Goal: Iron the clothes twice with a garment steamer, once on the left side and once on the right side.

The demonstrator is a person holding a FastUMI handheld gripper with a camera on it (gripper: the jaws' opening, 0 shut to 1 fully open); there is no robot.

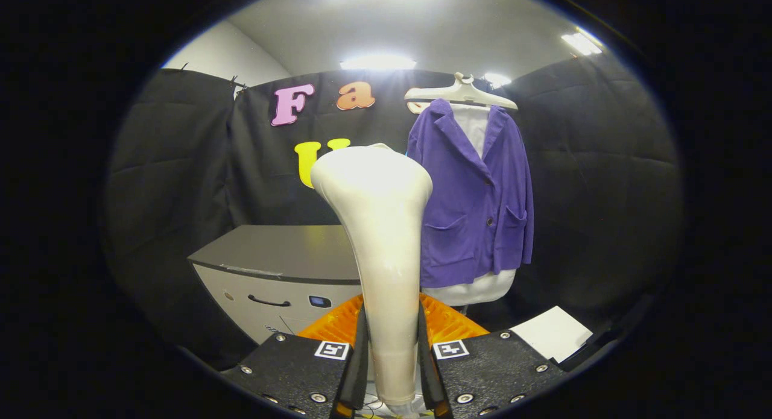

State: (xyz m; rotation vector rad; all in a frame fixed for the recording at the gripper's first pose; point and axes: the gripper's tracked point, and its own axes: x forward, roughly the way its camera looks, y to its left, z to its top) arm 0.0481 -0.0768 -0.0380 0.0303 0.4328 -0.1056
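A cream-white garment steamer (380, 226) stands upright between my fingers, its narrow handle pressed on both sides and its wide head rising ahead. My gripper (391, 371) is shut on that handle. Beyond the steamer and a little to the right hangs a purple jacket (476, 196) over a white garment, on a white hanger (461, 93) in front of the black booth wall. The steamer head hides a strip of the jacket's left edge and stands well short of the cloth.
A grey and white cabinet (277, 268) with a dark handle stands to the left, beyond the fingers. An orange ribbed piece (446, 322) lies just behind the steamer's handle. A white sheet (552, 334) lies to the right below the jacket.
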